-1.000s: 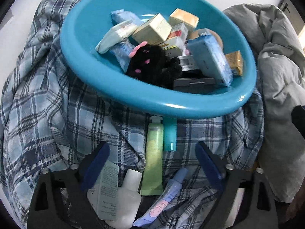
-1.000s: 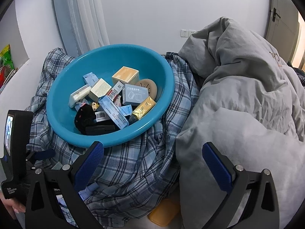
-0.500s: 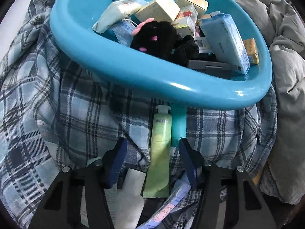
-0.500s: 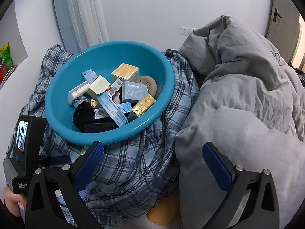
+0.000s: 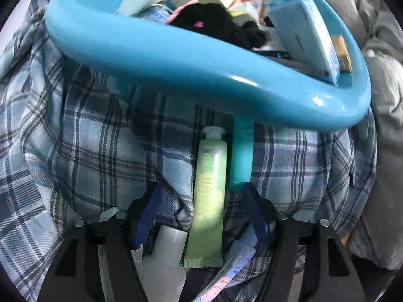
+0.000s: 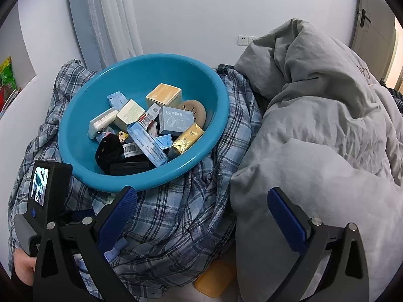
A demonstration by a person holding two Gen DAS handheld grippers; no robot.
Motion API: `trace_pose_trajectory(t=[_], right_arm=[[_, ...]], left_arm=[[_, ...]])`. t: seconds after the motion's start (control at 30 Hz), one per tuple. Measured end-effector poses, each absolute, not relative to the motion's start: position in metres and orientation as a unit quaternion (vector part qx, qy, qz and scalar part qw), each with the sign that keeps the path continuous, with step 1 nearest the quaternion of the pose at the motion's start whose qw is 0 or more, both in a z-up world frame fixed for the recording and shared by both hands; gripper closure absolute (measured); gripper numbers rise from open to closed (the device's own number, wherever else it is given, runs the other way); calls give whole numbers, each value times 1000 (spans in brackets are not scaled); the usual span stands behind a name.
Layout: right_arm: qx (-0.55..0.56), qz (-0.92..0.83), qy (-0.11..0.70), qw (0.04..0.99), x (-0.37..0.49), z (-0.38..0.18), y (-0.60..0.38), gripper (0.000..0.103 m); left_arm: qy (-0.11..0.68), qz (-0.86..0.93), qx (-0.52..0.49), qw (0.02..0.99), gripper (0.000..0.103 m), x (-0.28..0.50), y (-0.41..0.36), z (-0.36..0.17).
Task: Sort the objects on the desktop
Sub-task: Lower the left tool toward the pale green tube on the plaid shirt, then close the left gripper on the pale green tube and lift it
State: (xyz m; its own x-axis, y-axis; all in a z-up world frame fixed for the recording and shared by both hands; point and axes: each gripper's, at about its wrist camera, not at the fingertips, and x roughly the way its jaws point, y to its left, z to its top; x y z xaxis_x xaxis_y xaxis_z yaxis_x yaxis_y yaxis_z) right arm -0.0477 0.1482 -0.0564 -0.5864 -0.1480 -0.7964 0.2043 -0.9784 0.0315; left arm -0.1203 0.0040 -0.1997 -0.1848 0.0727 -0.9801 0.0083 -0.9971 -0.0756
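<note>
A blue basin [image 5: 201,68] [image 6: 211,93] holds several small boxes, packets and a black plush toy [image 5: 216,20]. In front of it, on a plaid cloth [image 5: 95,138], lie a light green tube [image 5: 207,201] and a teal tube [image 5: 242,156]. My left gripper [image 5: 201,201] is low over the cloth, jaws part open on either side of the green tube, not clamped on it. A white bottle [image 5: 163,259] and a pink-and-blue tube [image 5: 226,271] lie under the gripper. My right gripper [image 6: 201,209] is wide open and empty, above the cloth and duvet.
A grey duvet [image 6: 327,125] is heaped on the right. An orange item [image 6: 214,279] lies under the cloth edge. The left gripper's body with its screen [image 6: 40,188] shows at left in the right wrist view. A curtain [image 6: 108,17] and white wall are behind.
My left gripper has moved down and forward toward the green tube, and its jaws have narrowed around it. The right gripper has barely moved.
</note>
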Motion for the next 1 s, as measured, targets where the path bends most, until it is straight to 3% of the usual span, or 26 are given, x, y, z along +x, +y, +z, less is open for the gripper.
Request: trace_pose_trajectory(t=[0.07, 0.13, 0.6, 0.73, 1.0], right_arm=[[442, -891, 33, 100, -47, -56, 148, 0], [440, -892, 32, 100, -47, -54, 149, 0], [443, -891, 33, 95, -46, -55, 153, 0], [444, -889, 17, 110, -37, -56, 151, 0], [444, -887, 13, 122, -28, -59, 147, 0]], left_arm=[[-38, 770, -637, 20, 59, -122, 3, -196], [-50, 767, -639, 24, 68, -126, 0, -192], [1, 768, -639, 31, 70, -142, 13, -193], [-23, 772, -634, 31, 75, -156, 9, -188], [-43, 804, -592, 42, 76, -170, 11, -142]])
